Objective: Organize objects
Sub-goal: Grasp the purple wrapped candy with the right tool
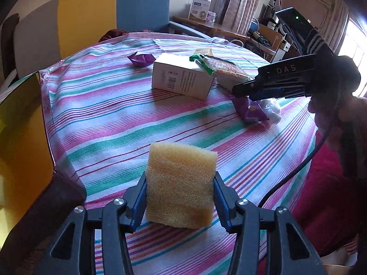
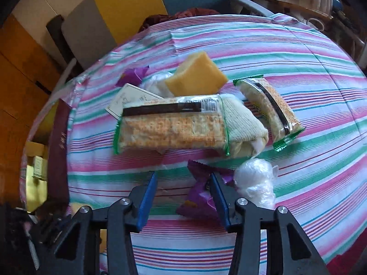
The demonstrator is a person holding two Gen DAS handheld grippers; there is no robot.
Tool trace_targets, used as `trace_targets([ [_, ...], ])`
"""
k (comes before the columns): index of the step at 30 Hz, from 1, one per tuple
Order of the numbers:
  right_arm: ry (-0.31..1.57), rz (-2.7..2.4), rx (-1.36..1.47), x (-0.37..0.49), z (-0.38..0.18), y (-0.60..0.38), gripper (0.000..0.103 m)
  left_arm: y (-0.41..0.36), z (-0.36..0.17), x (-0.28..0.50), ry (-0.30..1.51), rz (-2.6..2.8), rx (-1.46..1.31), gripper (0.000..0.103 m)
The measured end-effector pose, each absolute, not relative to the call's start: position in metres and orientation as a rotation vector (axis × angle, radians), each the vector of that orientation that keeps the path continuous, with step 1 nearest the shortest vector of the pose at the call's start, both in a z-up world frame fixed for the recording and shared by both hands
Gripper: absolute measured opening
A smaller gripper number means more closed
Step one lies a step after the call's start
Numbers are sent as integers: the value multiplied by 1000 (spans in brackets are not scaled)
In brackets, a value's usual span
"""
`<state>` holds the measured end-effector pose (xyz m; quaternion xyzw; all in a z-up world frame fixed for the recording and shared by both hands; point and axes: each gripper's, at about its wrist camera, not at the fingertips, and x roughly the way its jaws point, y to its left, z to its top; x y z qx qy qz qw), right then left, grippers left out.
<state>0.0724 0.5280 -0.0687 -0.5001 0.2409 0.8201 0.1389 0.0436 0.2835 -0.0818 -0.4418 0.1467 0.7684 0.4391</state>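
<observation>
My left gripper (image 1: 180,197) is shut on a yellow sponge (image 1: 181,183), held upright above the striped tablecloth (image 1: 110,119). In the right wrist view my right gripper (image 2: 183,194) stands open, pointing down at a purple snack packet (image 2: 199,199). The packet lies by the right pad, and the left pad is clear of it. From the left wrist view, the right gripper (image 1: 238,90) hovers over that purple packet (image 1: 250,110). Beyond it, a long cracker packet (image 2: 172,126) rests across a white box (image 2: 128,100) and a cream cloth (image 2: 243,123).
A second cracker packet (image 2: 270,112), another yellow sponge (image 2: 197,78), crumpled clear plastic (image 2: 257,183) and a second purple packet (image 2: 133,74) lie around the pile. A gold-lined box with a maroon rim (image 1: 23,137) stands at the table's left edge. Chairs stand behind the table.
</observation>
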Motion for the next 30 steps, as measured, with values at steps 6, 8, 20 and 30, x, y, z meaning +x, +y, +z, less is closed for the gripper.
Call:
trace_targets([
  [6, 728, 2342, -1421, 78, -69, 538, 49, 284, -82, 42, 356, 1906, -1103, 52],
  [8, 741, 2340, -1401, 82, -67, 542, 49, 284, -83, 41, 355, 1904, -1106, 53],
  [20, 759, 2283, -1452, 87, -70, 541, 49, 283, -84, 41, 333, 1899, -1114, 53],
  [30, 648, 2204, -1598, 75, -94, 535, 40, 282, -86, 41, 322, 1903, -1116, 53],
])
